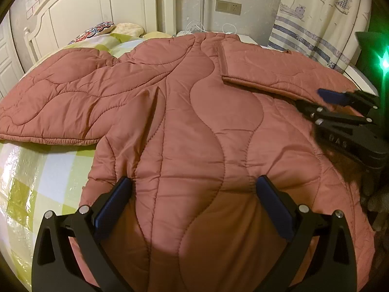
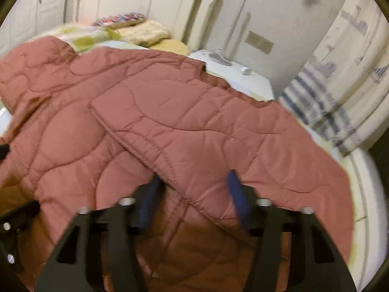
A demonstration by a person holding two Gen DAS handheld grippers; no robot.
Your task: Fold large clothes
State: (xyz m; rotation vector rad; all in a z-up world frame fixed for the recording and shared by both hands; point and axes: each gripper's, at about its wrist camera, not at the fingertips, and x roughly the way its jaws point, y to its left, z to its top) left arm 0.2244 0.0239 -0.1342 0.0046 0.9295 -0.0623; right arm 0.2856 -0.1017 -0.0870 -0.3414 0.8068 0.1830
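So far only the right sleeve (image 1: pixel 279 73) lies folded across the pink quilted jacket (image 1: pixel 194 133); the far-left sleeve (image 1: pixel 60 92) remains spread on the bed (image 1: pixel 36 175). Left claw (image 1: pixel 194 189) hovers released; right claw (image 2: pixel 194 185) also grasps nothing.

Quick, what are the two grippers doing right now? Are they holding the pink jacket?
Left gripper: open, jaws wide over the pink jacket, holding nothing.
Right gripper: jaws apart over the folded sleeve, not pinching it.
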